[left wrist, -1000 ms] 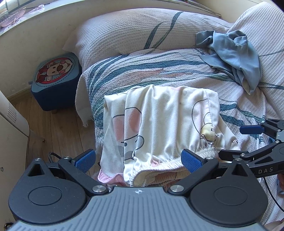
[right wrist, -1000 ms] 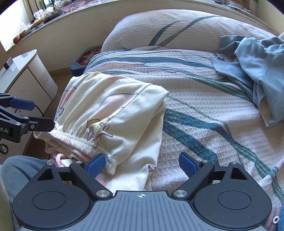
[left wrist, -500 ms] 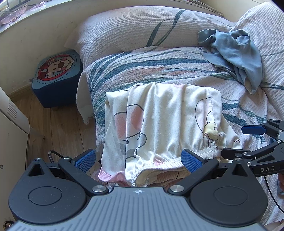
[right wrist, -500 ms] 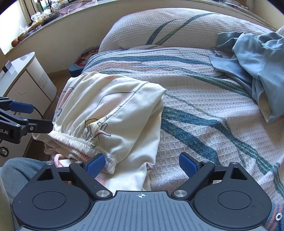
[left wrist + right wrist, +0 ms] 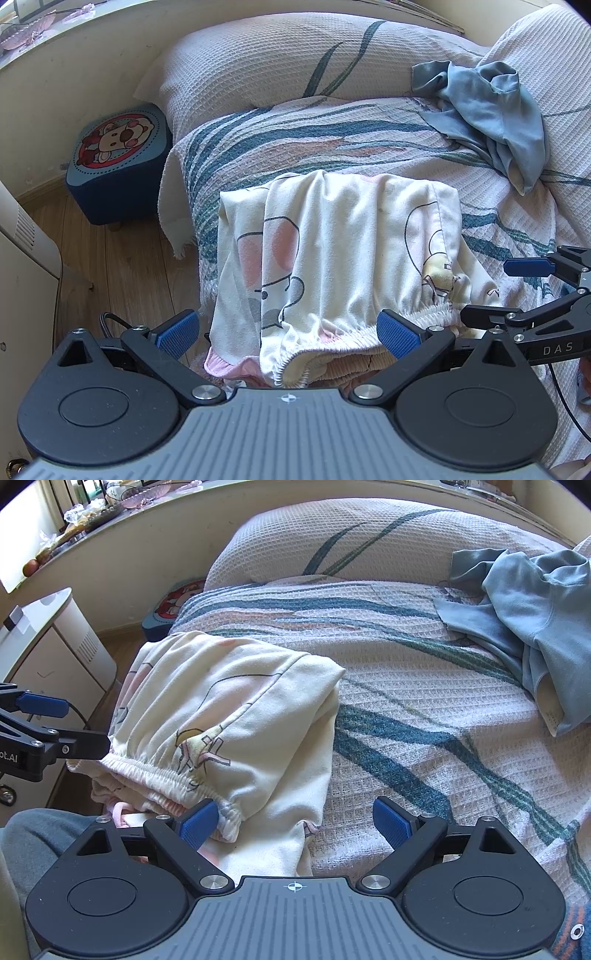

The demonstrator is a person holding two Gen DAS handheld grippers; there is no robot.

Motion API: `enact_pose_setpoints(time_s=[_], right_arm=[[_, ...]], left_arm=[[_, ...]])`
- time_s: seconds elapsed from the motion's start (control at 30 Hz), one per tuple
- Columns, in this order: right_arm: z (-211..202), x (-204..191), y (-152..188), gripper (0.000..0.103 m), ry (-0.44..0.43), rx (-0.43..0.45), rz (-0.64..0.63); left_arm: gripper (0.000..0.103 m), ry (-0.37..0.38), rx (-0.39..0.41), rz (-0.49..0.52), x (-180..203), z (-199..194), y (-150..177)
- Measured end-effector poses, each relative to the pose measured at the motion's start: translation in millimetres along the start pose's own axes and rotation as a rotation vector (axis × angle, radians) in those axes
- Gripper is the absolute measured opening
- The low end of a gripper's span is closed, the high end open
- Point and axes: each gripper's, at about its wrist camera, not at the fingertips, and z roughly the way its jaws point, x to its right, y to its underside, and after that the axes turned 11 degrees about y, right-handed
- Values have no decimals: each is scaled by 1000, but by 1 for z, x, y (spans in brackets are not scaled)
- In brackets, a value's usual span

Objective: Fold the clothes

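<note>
Folded cream pyjama trousers (image 5: 343, 251) with cartoon prints lie on the bed's near left corner, elastic waistband toward me; they also show in the right wrist view (image 5: 229, 709). My left gripper (image 5: 288, 332) is open, its fingers either side of the waistband, holding nothing. My right gripper (image 5: 295, 821) is open and empty, its left fingertip (image 5: 197, 819) at the waistband's right end. Each gripper shows in the other's view. A crumpled blue-grey garment (image 5: 491, 114) lies at the far right of the bed (image 5: 535, 627).
The bed has a white waffle cover with teal stripes (image 5: 424, 720) and a pillow (image 5: 295, 62) at the back. A blue cartoon stool (image 5: 118, 158) stands on the wood floor left of the bed. A white cabinet (image 5: 48, 646) stands further left.
Both grippers have drawn back slightly toward me and stayed open. The trousers lie as before.
</note>
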Motion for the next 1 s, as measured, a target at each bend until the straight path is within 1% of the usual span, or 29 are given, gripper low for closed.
enact_pose_setpoints(time_s=[0.6, 0.87, 1.0], right_arm=[[6, 1, -3, 95, 19, -6, 14], [21, 0, -1, 96, 8, -32, 45], [22, 4, 1, 97, 0, -38, 70]], left_arm=[[103, 42, -24, 0, -4, 10, -3], [103, 78, -88, -24, -8, 30, -1], [102, 92, -102, -33, -10, 34, 0]])
